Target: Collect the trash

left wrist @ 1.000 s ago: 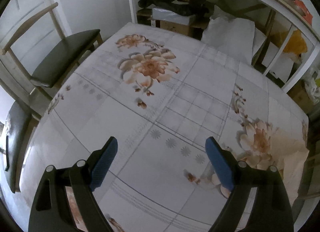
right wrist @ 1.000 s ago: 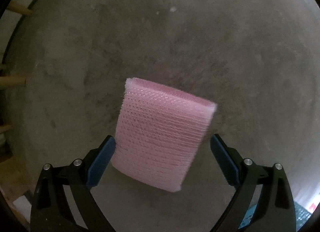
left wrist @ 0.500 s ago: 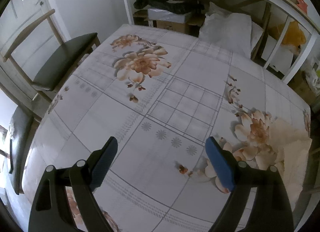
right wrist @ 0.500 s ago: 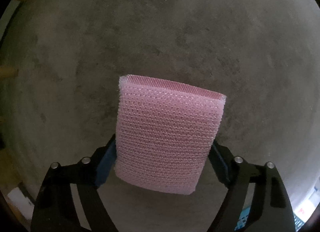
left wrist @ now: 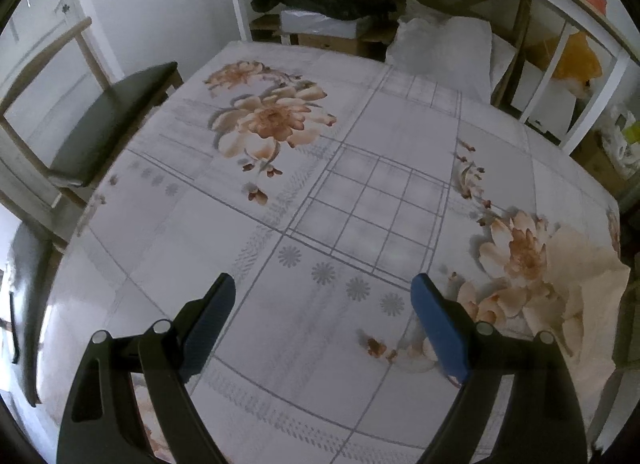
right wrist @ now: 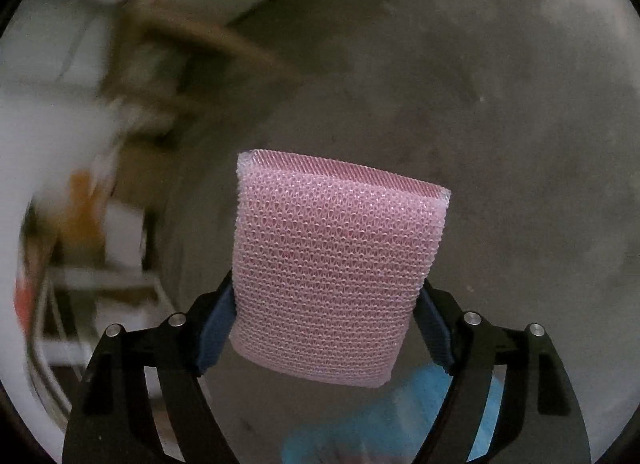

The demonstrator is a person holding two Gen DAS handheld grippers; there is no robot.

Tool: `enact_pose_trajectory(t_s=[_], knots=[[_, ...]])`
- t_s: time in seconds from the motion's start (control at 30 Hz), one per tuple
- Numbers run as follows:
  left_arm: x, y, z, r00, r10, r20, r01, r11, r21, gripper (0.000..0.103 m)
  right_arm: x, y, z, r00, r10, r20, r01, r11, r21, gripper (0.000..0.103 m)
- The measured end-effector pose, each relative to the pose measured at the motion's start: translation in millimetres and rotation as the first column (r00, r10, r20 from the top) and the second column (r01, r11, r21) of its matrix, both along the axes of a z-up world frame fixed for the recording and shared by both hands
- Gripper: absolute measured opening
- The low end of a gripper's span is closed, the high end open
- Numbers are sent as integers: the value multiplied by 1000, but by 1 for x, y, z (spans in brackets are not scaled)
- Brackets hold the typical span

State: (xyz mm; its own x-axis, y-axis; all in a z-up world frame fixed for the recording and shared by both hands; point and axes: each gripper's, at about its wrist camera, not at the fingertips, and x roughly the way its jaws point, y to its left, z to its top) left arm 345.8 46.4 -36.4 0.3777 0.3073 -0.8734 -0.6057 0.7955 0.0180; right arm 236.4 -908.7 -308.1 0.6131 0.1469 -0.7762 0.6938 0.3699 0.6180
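right tool [right wrist: 326, 328]: pinching pink mesh sponge [right wrist: 336, 264] at frame centre, long axis running up-frame away from the fingers, far edge tilted slightly right | left tool [left wrist: 322, 304]: spread, hovering over floral surface [left wrist: 360, 192], lower frame

Left gripper [left wrist: 322, 306]: black two-finger frame with blue pads, jaws spread wide apart, nothing between them; it hangs above a surface, angled down and forward.
Left fingertips [left wrist: 437, 322]: both pads in the air, touching nothing.
Right gripper [right wrist: 325, 324]: same black frame and blue pads, jaws closed in against the two sides of a held item.
Right fingertips [right wrist: 214, 334]: pads mostly hidden, pressed flat on either side.
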Motion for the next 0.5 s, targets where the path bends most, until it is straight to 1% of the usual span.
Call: enact_pose_trajectory(t_s=[0.07, 0.1, 0.13, 0.17, 0.2, 0.23, 0.3, 0.33, 0.37, 0.43, 0.47, 0.5], knots=[[0, 3, -3, 1000, -11, 4, 11, 1000, -11, 87, -41, 42, 26, 992, 121, 21, -119, 990, -75, 77], [0, 4, -4, 1000, -18, 3, 18, 1000, -14, 87, -59, 63, 32, 983, 180, 17, -177, 978, -107, 78], [0, 6, -6, 1000, -27, 2, 27, 1000, -16, 87, -76, 73, 35, 972, 235, 12, -232, 963, -135, 78], [-1, 8, -6, 999, -37, 4, 37, 999, -18, 87, -80, 86, 39, 963, 268, 2, -265, 953, -150, 80], [-2, 9, -6, 999, -46, 7, 46, 999, -23, 87, -86, 103, 38, 951, 310, -20, -309, 936, -169, 80], [-3, 12, -6, 998, -56, 12, 56, 998, -33, 87, -94, 117, 33, 937, 343, -61, -348, 916, -200, 81], [-5, 15, -4, 996, -84, 33, 86, 995, -58, 87, -98, 127, 24, 919, 363, -155, -392, 886, -247, 84], [-7, 16, -2, 994, -102, 44, 105, 992, -69, 87, -100, 131, 15, 908, 366, -204, -410, 877, -250, 84], [-11, 17, 1, 991, -119, 57, 123, 989, -79, 87, -102, 131, 8, 902, 361, -235, -414, 879, -238, 84], [-19, 18, 8, 985, -151, 90, 160, 982, -104, 87, -110, 135, 1, 901, 342, -267, -403, 887, -227, 89], [-24, 19, 12, 979, -169, 111, 182, 976, -116, 87, -112, 135, 2, 902, 349, -255, -404, 889, -214, 94], [-33, 21, 20, 970, -198, 144, 216, 968, -125, 87, -115, 140, 4, 899, 363, -244, -414, 885, -212, 95]])
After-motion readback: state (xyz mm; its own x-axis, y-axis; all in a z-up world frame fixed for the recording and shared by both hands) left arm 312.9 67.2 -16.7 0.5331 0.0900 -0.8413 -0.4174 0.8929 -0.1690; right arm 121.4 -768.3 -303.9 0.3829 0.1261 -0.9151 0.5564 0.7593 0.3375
